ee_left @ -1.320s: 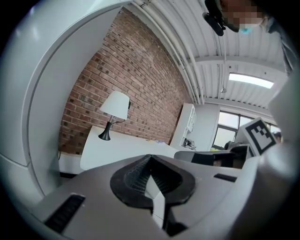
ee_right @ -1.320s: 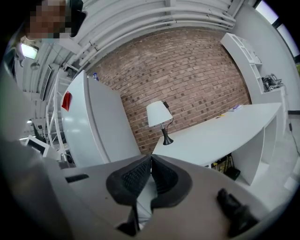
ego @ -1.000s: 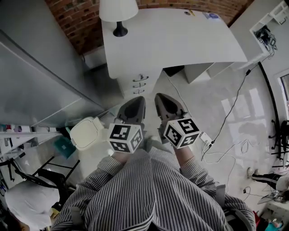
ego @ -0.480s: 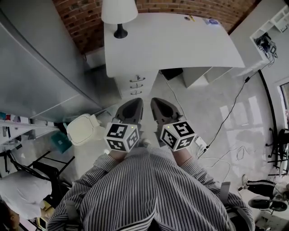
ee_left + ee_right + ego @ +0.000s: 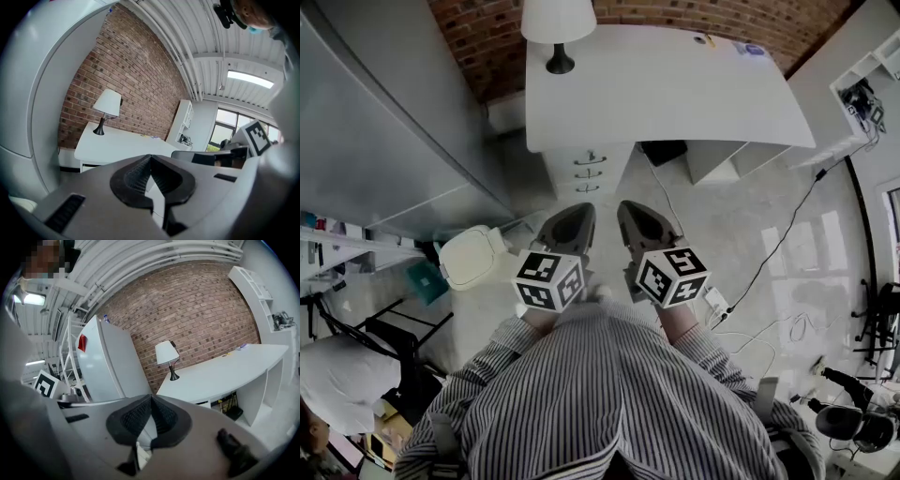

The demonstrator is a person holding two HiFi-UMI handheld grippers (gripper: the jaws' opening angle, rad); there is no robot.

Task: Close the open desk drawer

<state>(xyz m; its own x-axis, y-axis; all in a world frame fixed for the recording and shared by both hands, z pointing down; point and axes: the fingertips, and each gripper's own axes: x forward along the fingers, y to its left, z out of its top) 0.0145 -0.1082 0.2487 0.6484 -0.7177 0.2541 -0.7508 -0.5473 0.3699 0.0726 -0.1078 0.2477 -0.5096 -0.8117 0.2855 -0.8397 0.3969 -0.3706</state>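
Note:
The white desk (image 5: pixel 675 84) stands against the brick wall, a lamp (image 5: pixel 558 28) on its left end. Under that end is the drawer unit (image 5: pixel 589 171) with three handles; from above I cannot tell which drawer stands open. My left gripper (image 5: pixel 572 210) and right gripper (image 5: pixel 636 208) are held side by side before the person's chest, both shut and empty, pointing at the unit from well short of it. The left gripper (image 5: pixel 150 157) faces the desk top (image 5: pixel 122 145); the right gripper (image 5: pixel 151 397) sees the desk (image 5: pixel 220 373) and lamp (image 5: pixel 167 355).
A tall grey-white cabinet (image 5: pixel 384 141) fills the left side. A white lidded bin (image 5: pixel 471 258) sits on the floor left of the grippers. Cables and a power strip (image 5: pixel 717 302) lie on the floor to the right. A dark box (image 5: pixel 662 151) sits under the desk.
Both grippers stay shut and side by side. The head view has shifted slightly, and the desk and lamp sit a little further right in the picture.

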